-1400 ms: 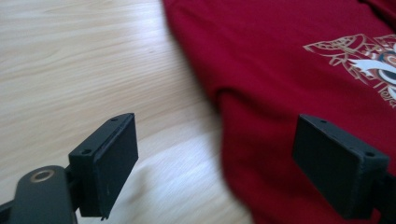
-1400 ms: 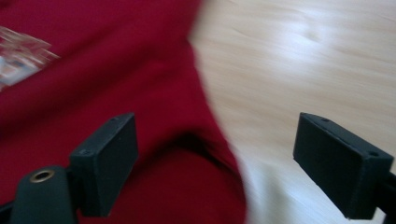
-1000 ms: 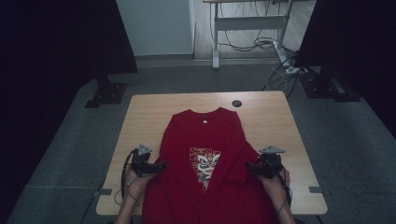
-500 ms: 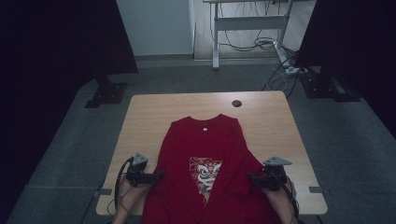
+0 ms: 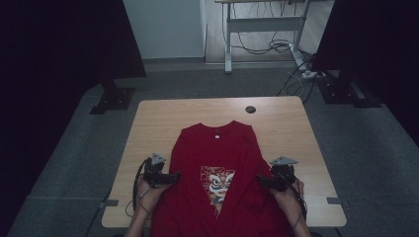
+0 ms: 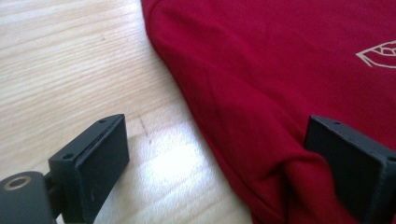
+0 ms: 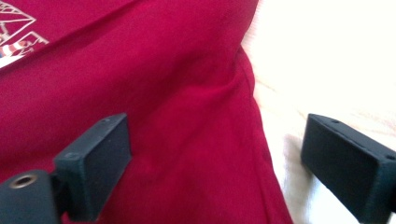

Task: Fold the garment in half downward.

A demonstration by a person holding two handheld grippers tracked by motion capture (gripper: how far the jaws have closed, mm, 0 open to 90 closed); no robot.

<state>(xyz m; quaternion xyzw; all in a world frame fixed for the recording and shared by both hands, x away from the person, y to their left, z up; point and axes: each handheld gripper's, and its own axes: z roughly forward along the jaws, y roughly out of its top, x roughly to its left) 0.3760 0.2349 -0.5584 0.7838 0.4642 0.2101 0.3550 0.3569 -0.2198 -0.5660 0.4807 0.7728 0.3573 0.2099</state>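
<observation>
Red cotton shirt point(image 5: 222, 182) is lying flat on the wooden table point(image 5: 153, 123), collar pointing at the far edge, hem hanging over the near edge toward the person, printed side up. One shirt, two tongs, one small dark round thing point(image 5: 250, 109) sitting near the far edge, well apart from the shirt. Left gripper point(image 5: 170, 177) is resting at the shirt's left side edge, right gripper point(image 5: 263, 180) at its right side edge, one per side, likely so the cloth can be pulled or folded evenly from both flanks. In the left gripper view the jaws are standing wide apart, one over bare wood, the other against a bunched fold of the shirt point(image 6: 261, 93), not pinching it. In the right gripper view the jaws are also gaping wide, one over the red cloth point(image 7: 177, 116), the other over the pale table; the side seam is running between them, nothing squeezed. Both hands are sitting low near the near edge, seemingly lining up a grab on the side seams.
</observation>
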